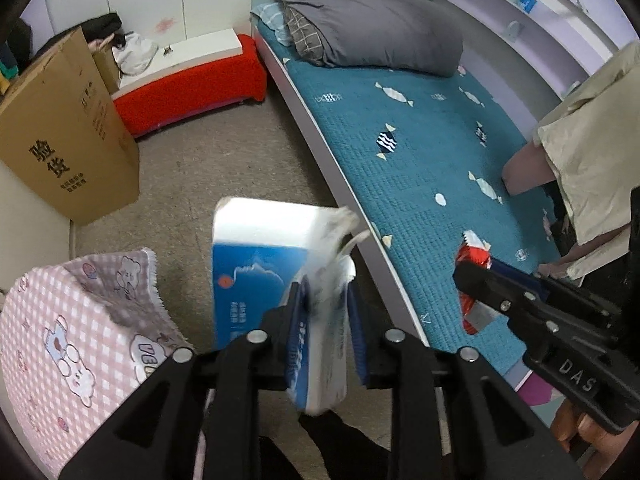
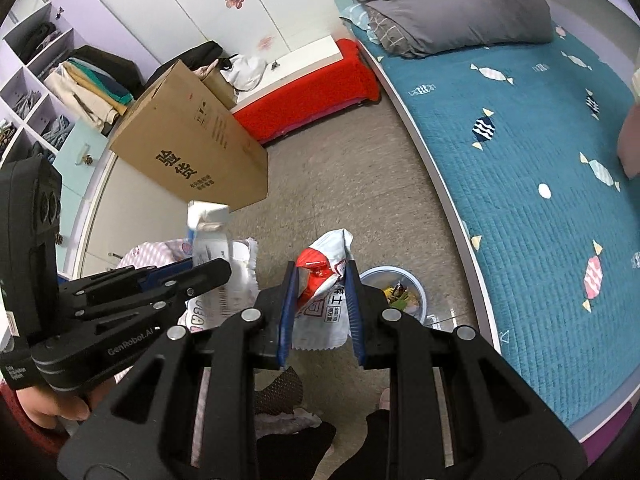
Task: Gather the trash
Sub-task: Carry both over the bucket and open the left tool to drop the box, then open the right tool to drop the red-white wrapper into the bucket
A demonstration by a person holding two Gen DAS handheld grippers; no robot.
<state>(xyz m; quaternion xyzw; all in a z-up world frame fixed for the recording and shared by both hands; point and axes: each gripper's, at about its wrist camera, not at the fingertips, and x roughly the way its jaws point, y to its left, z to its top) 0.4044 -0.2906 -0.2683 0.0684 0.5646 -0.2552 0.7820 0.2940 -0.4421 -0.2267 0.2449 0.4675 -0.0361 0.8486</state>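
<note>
My left gripper (image 1: 326, 312) is shut on a blue and white tissue pack (image 1: 260, 276) and holds it above the floor, beside the bed. The pack also shows in the right wrist view (image 2: 210, 232), held by the left gripper (image 2: 216, 268) at the left. My right gripper (image 2: 322, 300) is shut on a red and white snack wrapper (image 2: 324, 280), held above the floor. In the left wrist view the right gripper (image 1: 468, 276) holds the wrapper (image 1: 474, 254) over the bed's edge. A small round bin (image 2: 400, 292) with trash in it stands on the floor just right of the right gripper.
A bed with a teal candy-print cover (image 1: 420, 152) and a grey duvet (image 1: 368, 20) lies to the right. A large cardboard box (image 1: 64, 140) leans at the left. A red bench (image 1: 188, 92) stands by the wall. A pink checked cushion (image 1: 60, 340) is at lower left.
</note>
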